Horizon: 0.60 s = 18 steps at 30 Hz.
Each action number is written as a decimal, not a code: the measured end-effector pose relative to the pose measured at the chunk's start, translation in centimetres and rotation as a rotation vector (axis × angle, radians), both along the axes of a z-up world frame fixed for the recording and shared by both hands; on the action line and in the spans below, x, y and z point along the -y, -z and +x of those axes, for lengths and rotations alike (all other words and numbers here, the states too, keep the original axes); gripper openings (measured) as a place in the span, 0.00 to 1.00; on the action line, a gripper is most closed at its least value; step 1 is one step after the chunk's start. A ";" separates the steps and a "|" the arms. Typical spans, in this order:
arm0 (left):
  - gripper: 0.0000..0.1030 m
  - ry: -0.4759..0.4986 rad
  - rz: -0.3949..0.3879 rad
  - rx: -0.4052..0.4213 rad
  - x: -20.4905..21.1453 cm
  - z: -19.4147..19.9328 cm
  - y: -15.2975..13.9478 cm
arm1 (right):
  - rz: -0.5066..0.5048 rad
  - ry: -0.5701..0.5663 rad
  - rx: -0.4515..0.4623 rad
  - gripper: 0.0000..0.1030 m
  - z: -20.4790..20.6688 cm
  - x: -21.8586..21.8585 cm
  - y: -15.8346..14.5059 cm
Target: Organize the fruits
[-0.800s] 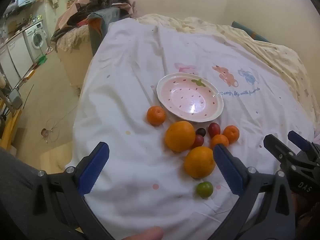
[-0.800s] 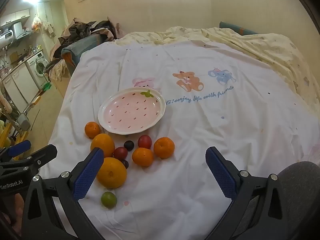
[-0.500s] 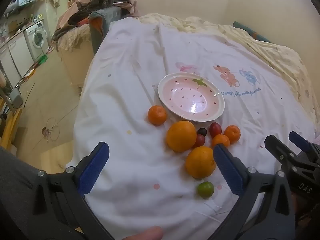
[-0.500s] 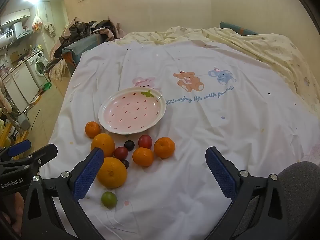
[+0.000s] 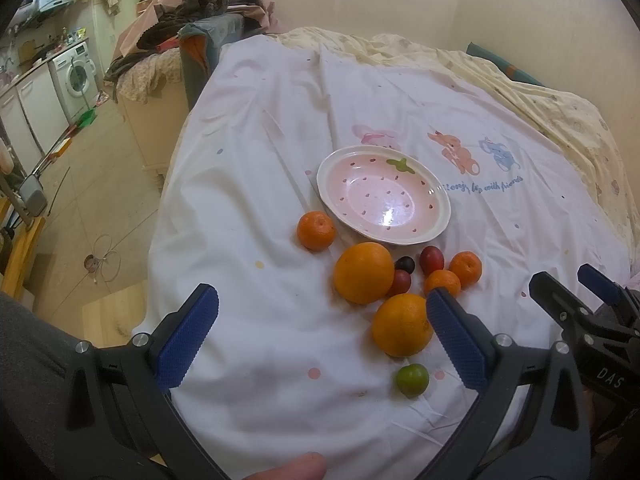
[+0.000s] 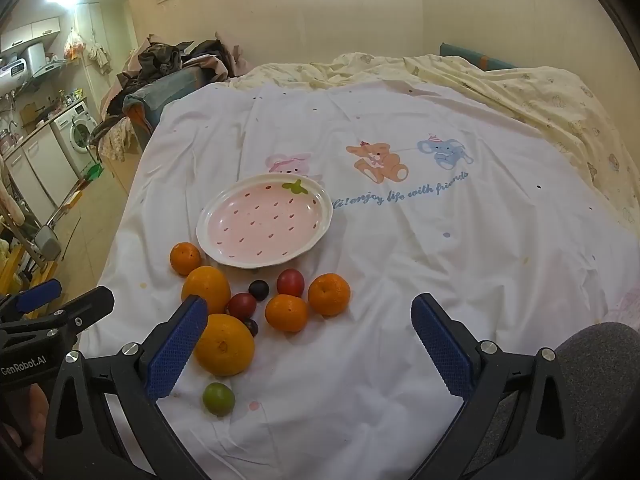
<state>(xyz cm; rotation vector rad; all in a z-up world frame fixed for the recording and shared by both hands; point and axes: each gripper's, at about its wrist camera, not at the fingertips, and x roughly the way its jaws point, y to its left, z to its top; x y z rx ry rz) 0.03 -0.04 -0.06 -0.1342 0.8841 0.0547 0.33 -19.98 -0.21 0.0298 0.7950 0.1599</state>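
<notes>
A pink strawberry-pattern plate (image 5: 434,204) (image 6: 320,204) lies empty on the white bed sheet. In front of it lie two big oranges (image 5: 363,273) (image 6: 224,345), three small mandarins (image 5: 315,230) (image 6: 329,294), several dark red plums (image 5: 431,260) (image 6: 290,282) and a green lime (image 5: 412,379) (image 6: 218,399). My left gripper (image 5: 320,336) is open and empty above the near sheet, left of the fruit. My right gripper (image 6: 308,340) is open and empty, low over the near fruit. Each gripper shows at the edge of the other's view.
The bed's left edge drops to a tiled floor (image 5: 80,184). A chair piled with clothes (image 5: 200,12) stands beyond the bed's far left corner. A cream quilt (image 6: 520,80) covers the far right of the bed. My knee (image 6: 600,360) is at lower right.
Both views have shifted very slightly; the fruit and the plate have not moved. Both grippers stay open.
</notes>
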 end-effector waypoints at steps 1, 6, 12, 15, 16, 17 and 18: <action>1.00 0.001 -0.001 0.000 0.0 0.0 0.0 | 0.000 0.000 0.000 1.00 0.0 0.0 0.0; 1.00 0.000 0.000 0.001 0.0 0.0 0.0 | -0.001 0.001 0.000 1.00 0.0 -0.1 0.0; 1.00 0.002 0.002 0.001 0.0 0.0 0.0 | -0.001 -0.001 -0.002 1.00 0.1 -0.1 -0.1; 1.00 0.000 0.002 0.001 0.0 0.0 0.0 | -0.001 0.000 -0.003 1.00 0.2 -0.1 -0.3; 1.00 0.000 0.002 0.001 0.0 0.0 0.0 | -0.002 0.001 -0.003 1.00 0.1 -0.1 0.1; 1.00 0.000 0.002 0.000 0.0 0.0 0.0 | -0.002 0.001 -0.003 1.00 0.0 0.0 0.1; 1.00 -0.001 0.002 0.001 0.0 0.0 0.0 | -0.001 0.001 -0.003 1.00 0.0 -0.3 0.3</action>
